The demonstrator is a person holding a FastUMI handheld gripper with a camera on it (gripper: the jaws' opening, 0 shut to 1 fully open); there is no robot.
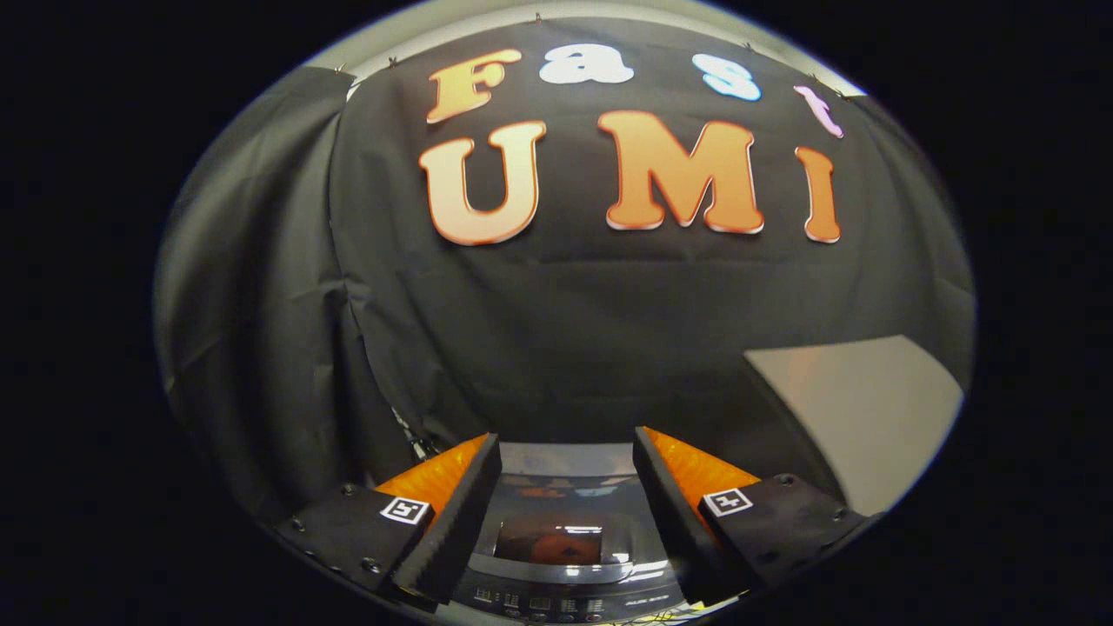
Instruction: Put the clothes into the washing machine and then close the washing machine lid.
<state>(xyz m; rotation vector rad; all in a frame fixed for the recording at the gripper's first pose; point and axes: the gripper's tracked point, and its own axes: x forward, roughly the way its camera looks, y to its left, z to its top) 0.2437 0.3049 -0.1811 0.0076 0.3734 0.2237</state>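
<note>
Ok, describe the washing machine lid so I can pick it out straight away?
Start at the black cloth wall and drop to its foot, where the washing machine sits. The lid is the dark glossy panel between the open gripper jaws. Its shiny reflections set it apart from the button strip nearer the gripper.

Riding on the gripper, the fisheye camera looks forward between its spread fingers, from just above the glossy dark washing machine lid toward the near black cloth wall.
</note>
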